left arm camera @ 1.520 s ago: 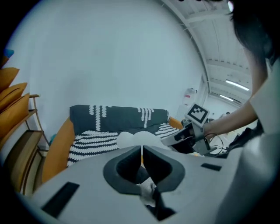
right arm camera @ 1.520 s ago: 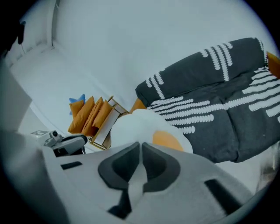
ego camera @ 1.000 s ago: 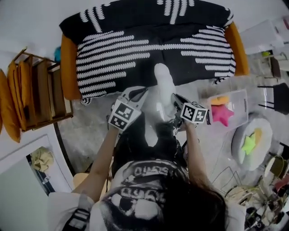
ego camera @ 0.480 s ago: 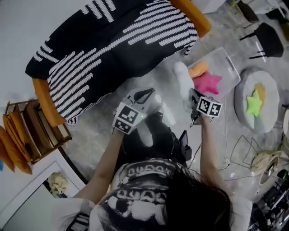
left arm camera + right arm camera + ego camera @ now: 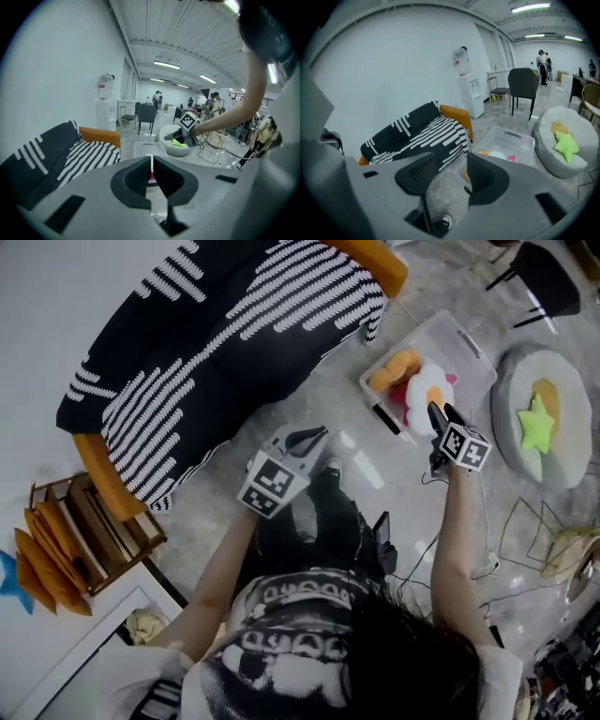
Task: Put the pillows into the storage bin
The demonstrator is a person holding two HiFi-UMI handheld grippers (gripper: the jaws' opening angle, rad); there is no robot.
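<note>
While poised over storage bin (image 5: 469, 338), found right gripper (image 5: 439, 412) with jaws just opened, nothing between, presumably to drop white pillow (image 5: 424, 385), lying just beyond them inside. Found left gripper (image 5: 151, 171) jaws closed, empty, presumably idle.

Illumination: even, from ceiling strip lights (image 5: 166, 64). The floor (image 5: 412, 486) shows pale glare patches. The head view is dim and desaturated. Both gripper views bend strongly at the edges, with dark vignetted corners.
</note>
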